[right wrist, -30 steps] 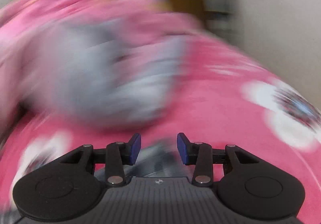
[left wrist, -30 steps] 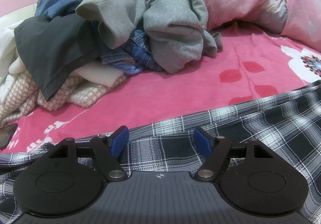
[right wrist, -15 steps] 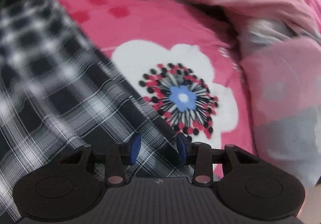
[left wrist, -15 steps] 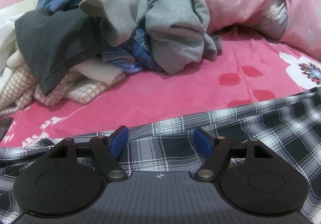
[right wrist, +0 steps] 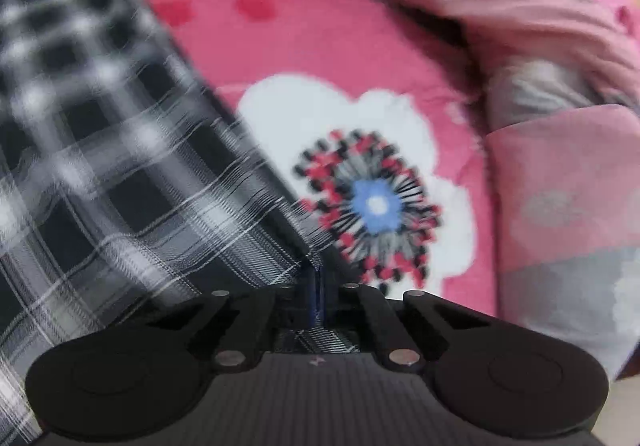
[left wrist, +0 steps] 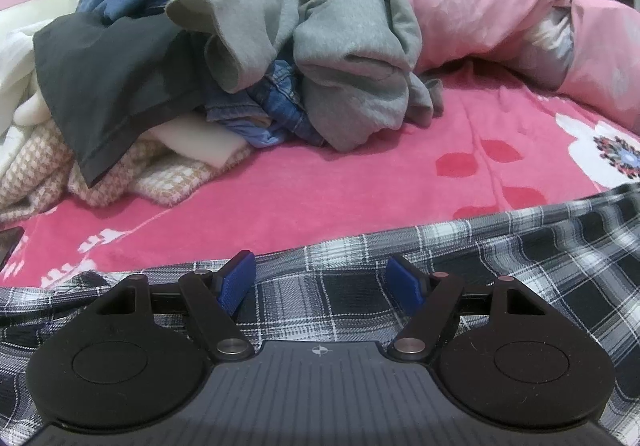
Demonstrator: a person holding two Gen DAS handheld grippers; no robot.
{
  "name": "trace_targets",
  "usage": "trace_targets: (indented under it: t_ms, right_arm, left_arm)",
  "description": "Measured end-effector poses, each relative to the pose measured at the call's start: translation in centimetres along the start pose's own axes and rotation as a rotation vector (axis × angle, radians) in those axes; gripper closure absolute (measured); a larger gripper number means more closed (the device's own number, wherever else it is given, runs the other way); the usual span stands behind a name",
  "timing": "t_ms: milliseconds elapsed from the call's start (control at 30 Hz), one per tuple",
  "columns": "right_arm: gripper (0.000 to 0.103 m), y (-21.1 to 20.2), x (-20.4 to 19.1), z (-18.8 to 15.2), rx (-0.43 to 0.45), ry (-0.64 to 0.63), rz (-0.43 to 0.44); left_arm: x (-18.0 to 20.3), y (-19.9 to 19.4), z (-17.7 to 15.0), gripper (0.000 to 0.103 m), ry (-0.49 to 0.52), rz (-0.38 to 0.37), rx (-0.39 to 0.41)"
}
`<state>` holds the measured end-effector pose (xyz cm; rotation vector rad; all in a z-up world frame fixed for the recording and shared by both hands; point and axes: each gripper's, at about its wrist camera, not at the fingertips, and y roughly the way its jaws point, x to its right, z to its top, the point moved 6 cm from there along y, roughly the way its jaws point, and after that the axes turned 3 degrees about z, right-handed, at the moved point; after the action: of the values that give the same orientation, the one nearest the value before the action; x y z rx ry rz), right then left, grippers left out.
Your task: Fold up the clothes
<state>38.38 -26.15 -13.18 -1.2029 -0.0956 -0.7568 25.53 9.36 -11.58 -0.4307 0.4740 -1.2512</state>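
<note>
Right gripper (right wrist: 316, 286): jaws clenched on the edge of the plaid shirt (right wrist: 120, 174), beside a white flower print on the pink bedsheet (right wrist: 320, 54). Left gripper (left wrist: 320, 280): jaws apart, nothing held, hovering over the plaid shirt (left wrist: 460, 266) spread on the bedsheet (left wrist: 320, 182). Beyond: clothes pile (left wrist: 240, 58), pink quilt (left wrist: 500, 6). No readable writing or labels.

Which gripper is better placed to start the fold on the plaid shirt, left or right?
Right. The right gripper is shut on the plaid shirt at its edge, ready to lift. The left gripper hangs open above the shirt, pads apart, gripping nothing.
</note>
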Motion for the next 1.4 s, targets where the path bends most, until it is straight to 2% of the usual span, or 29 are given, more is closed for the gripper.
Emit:
trace_targets:
  t_ms: [133, 267, 367, 433, 533, 633, 700, 767, 800, 967, 1033, 1067, 1167, 1267, 1300, 1367, 1400]
  right_arm:
    - [0.103, -0.3, 1.1, 0.7, 0.032, 0.027, -0.056]
    - [0.103, 2.0, 1.0, 0.7, 0.024, 0.026, -0.093]
    - [0.102, 4.0, 2.0, -0.6, 0.002, 0.116, -0.186]
    - [0.096, 3.8, 4.6, -2.3, 0.02, 0.312, -0.197]
    - [0.093, 1.5, 9.5, -6.1, 0.082, 0.623, -0.248]
    - [0.092, -2.2, 14.9, -12.7, 0.113, 0.93, -0.361]
    - [0.089, -4.3, 17.0, -16.7, 0.134, 1.072, -0.39]
    - [0.089, -5.9, 18.0, -19.9, 0.158, 1.183, -0.373]
    - [0.089, -6.1, 18.0, -20.6, 0.164, 1.199, -0.35]
    - [0.086, -4.4, 16.1, -20.2, 0.133, 1.143, -0.243]
    - [0.066, -3.0, 15.8, -19.4, 0.118, 1.162, -0.21]
    - [0.062, -2.5, 15.9, -19.3, 0.124, 1.199, -0.194]
    - [0.061, -1.8, 17.0, -19.6, 0.167, 1.384, -0.134]
    - [0.062, -0.6, 17.7, -20.3, 0.119, 1.519, -0.125]
    - [0.062, -0.1, 17.7, -20.5, 0.091, 1.539, -0.128]
    - [0.073, 0.5, 17.8, -20.8, 0.064, 1.571, -0.139]
    - [0.091, 0.3, 17.8, -20.9, 0.085, 1.577, -0.15]
  left_arm:
    - [-0.3, 0.1, 0.0, 0.03, -0.014, 0.006, -0.004]
    - [-0.1, 0.2, -0.1, 0.03, -0.005, 0.014, -0.006]
    - [-0.2, 0.2, -0.1, 0.03, -0.007, 0.013, -0.009]
    - [-0.2, 0.2, -0.2, 0.03, -0.01, 0.012, -0.01]
    - [-0.2, 0.3, -0.2, 0.029, -0.011, 0.011, -0.012]
    - [-0.1, 0.2, -0.2, 0.029, -0.006, 0.015, -0.012]
    - [-0.1, 0.2, -0.2, 0.029, -0.004, 0.017, -0.012]
    - [-0.1, 0.2, -0.2, 0.029, -0.002, 0.019, -0.013]
    - [0.0, 0.3, -0.2, 0.029, 0.001, 0.02, -0.013]
    - [0.1, 0.4, -0.2, 0.029, 0.013, 0.027, -0.014]
    - [0.1, 0.4, -0.2, 0.029, 0.017, 0.029, -0.014]
    - [0.2, 0.4, -0.2, 0.029, 0.018, 0.031, -0.015]
    - [0.2, 0.4, -0.2, 0.028, 0.02, 0.033, -0.015]
    - [0.2, 0.4, -0.3, 0.028, 0.021, 0.034, -0.016]
    - [0.2, 0.4, -0.3, 0.028, 0.021, 0.034, -0.015]
    - [0.2, 0.4, -0.3, 0.028, 0.019, 0.034, -0.015]
    - [0.2, 0.4, -0.3, 0.028, 0.018, 0.033, -0.015]
